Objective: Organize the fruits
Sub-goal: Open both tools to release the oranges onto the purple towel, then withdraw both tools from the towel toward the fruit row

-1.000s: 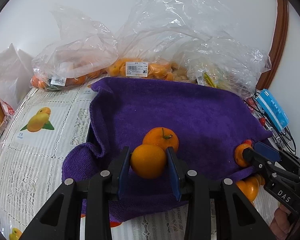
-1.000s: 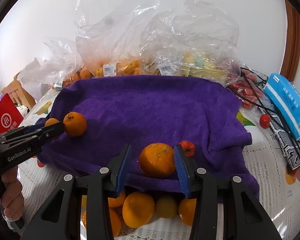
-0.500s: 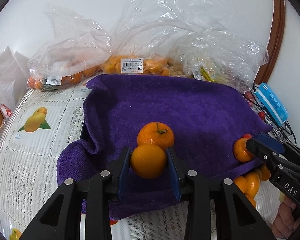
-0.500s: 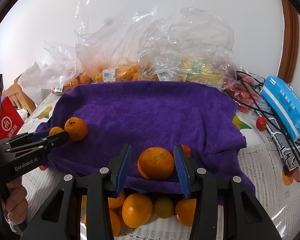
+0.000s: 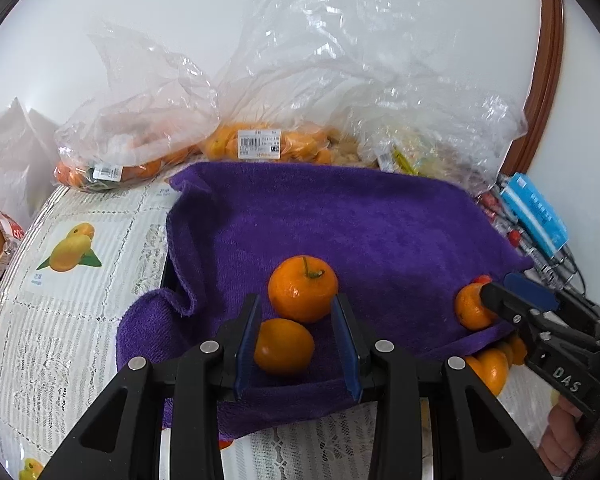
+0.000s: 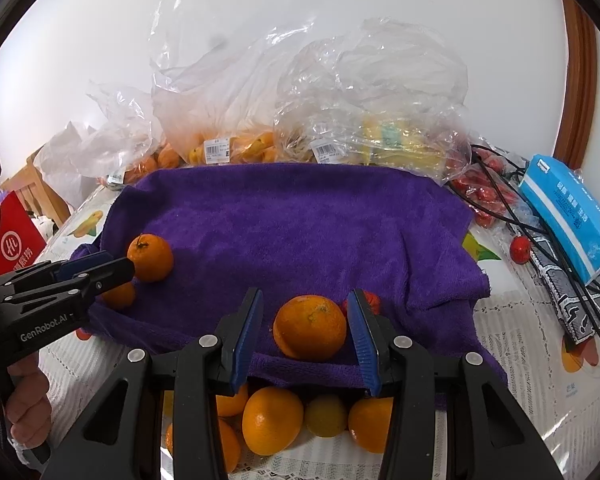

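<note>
Purple towel (image 5: 380, 220) carries my fruit: my left gripper (image 5: 296, 344) gapes wide around a small orange (image 5: 283, 347) beside a stemmed one (image 5: 302, 288), while my right gripper (image 6: 306, 340) stands open around another orange (image 6: 309, 328).

I'm working over a purple towel (image 6: 300, 220) of matt, fuzzy cloth. My left gripper (image 5: 296, 340) and right gripper (image 6: 306, 336) are showing matt black plastic arms, ribbed blue pads and small shiny metal rivets. The oranges (image 5: 302, 288) are looking glossy and finely dimpled. Crinkled clear plastic bags (image 6: 372, 92) are catching glare behind. The tablecloth (image 5: 60, 320) is looking like lace under a smooth film, though I'm not certain. The blue box (image 6: 568, 208) is gleaming like coated paper.
</note>
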Demonstrator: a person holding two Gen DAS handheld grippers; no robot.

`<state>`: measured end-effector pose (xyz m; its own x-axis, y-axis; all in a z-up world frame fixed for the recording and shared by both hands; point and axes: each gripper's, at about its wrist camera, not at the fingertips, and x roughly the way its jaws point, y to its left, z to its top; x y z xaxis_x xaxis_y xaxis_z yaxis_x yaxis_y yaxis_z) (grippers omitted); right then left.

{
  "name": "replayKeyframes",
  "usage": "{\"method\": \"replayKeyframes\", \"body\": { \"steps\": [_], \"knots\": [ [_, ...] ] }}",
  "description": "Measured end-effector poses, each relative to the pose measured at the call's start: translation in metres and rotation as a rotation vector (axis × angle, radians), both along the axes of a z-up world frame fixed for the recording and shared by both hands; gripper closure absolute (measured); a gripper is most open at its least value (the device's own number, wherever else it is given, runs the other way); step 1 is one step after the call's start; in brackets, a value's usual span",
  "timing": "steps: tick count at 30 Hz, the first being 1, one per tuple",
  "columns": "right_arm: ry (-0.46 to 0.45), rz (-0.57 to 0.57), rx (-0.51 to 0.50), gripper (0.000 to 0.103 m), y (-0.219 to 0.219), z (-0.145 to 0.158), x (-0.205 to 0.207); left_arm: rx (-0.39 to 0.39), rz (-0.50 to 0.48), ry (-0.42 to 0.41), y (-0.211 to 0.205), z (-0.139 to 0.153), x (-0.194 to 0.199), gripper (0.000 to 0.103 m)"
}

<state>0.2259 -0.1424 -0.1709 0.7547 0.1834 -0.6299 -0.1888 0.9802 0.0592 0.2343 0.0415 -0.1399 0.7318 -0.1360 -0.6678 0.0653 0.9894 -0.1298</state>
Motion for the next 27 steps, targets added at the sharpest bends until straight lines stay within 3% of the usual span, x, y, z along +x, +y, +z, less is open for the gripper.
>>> {"method": "replayKeyframes", "body": {
  "steps": [10, 21, 27],
  "knots": [
    [-0.027, -0.018, -0.011, 0.056, -0.004, 0.008, -0.005, -0.043, -0.015, -0.041, 0.002, 0.012, -0.010, 0.063],
    [-0.122, -0.031, 0.028, 0.054, -0.010, 0.030, -0.033, 0.003, -0.013, -0.079, -0.006, 0.017, -0.021, 0.058],
    [-0.107, -0.060, 0.039, 0.054, -0.022, 0.030, -0.053, 0.023, -0.020, -0.085, -0.012, 0.011, -0.041, 0.058]
  ]
}}
